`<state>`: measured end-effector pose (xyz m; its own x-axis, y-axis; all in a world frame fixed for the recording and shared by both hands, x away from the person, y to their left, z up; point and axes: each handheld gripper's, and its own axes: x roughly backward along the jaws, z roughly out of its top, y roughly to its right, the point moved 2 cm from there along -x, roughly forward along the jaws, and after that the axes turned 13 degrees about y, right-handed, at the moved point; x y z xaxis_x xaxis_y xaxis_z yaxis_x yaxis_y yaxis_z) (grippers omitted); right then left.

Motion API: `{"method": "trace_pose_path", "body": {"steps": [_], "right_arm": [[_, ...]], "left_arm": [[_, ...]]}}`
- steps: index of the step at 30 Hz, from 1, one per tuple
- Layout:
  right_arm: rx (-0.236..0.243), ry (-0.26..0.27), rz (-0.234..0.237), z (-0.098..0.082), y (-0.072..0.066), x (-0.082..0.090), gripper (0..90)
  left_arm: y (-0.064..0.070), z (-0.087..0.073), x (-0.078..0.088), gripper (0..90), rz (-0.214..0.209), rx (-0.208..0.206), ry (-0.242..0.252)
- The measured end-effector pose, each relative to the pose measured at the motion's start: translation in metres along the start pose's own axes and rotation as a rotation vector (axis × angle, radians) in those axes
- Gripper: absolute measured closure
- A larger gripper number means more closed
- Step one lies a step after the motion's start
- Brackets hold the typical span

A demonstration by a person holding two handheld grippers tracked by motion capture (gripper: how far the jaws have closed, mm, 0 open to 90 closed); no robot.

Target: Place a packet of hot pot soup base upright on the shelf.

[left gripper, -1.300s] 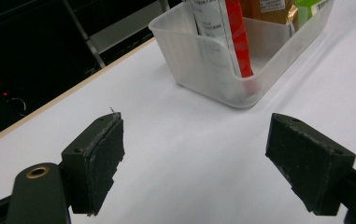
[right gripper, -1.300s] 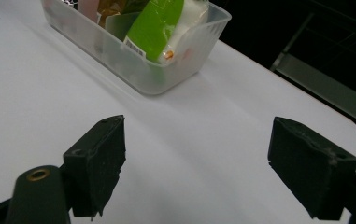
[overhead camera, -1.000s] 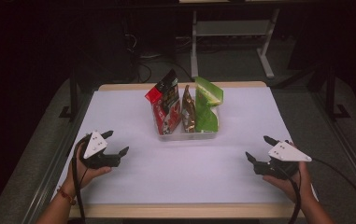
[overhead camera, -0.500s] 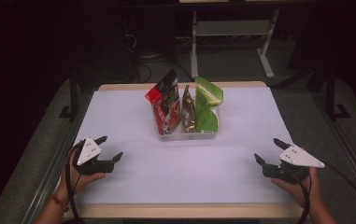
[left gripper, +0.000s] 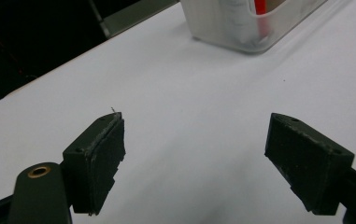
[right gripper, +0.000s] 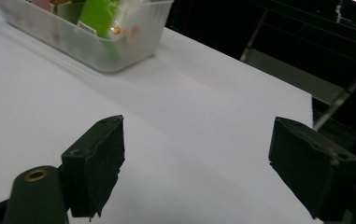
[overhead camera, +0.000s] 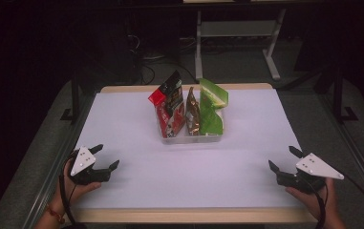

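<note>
A clear plastic bin (overhead camera: 189, 138) stands at the table's middle, holding a red snack bag (overhead camera: 169, 107), a brown bag (overhead camera: 192, 113) and green bags (overhead camera: 210, 109) upright. My left gripper (overhead camera: 105, 156) rests open near the front left edge, nothing between its jaws. My right gripper (overhead camera: 283, 158) is open near the front right corner, also empty. The bin's corner (left gripper: 250, 28) appears far ahead in the left gripper view; in the right gripper view the bin (right gripper: 87, 32) with a green bag (right gripper: 103, 14) sits at upper left.
The white table top (overhead camera: 189, 162) has a wooden rim and spreads wide around the bin. Dark floor, a metal stand (overhead camera: 203, 43) and cables lie beyond the far edge. Dark rails run along both sides of the table.
Both hands have drawn back toward the front edge and outward, the left gripper leftward and the right gripper rightward. The bin and bags have not moved.
</note>
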<state>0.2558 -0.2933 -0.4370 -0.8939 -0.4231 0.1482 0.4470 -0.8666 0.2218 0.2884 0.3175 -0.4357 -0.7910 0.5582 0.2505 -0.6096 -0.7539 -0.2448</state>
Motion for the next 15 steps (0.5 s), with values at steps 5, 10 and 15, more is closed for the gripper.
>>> {"method": "trace_pose_path", "body": {"steps": [5, 10, 15], "right_arm": [[-0.041, 0.015, -0.036, -0.006, 0.007, 0.01, 17.6], [-0.068, 0.024, -0.058, -0.013, 0.011, 0.018, 17.6], [-0.095, 0.03, -0.087, -0.017, 0.013, 0.025, 17.4]], "left_arm": [[-0.003, -0.006, 0.007, 19.5, 0.016, 0.042, 0.017], [-0.006, -0.014, 0.012, 19.5, 0.032, 0.071, 0.017], [-0.01, -0.019, 0.019, 19.4, 0.058, 0.109, 0.035]]}}
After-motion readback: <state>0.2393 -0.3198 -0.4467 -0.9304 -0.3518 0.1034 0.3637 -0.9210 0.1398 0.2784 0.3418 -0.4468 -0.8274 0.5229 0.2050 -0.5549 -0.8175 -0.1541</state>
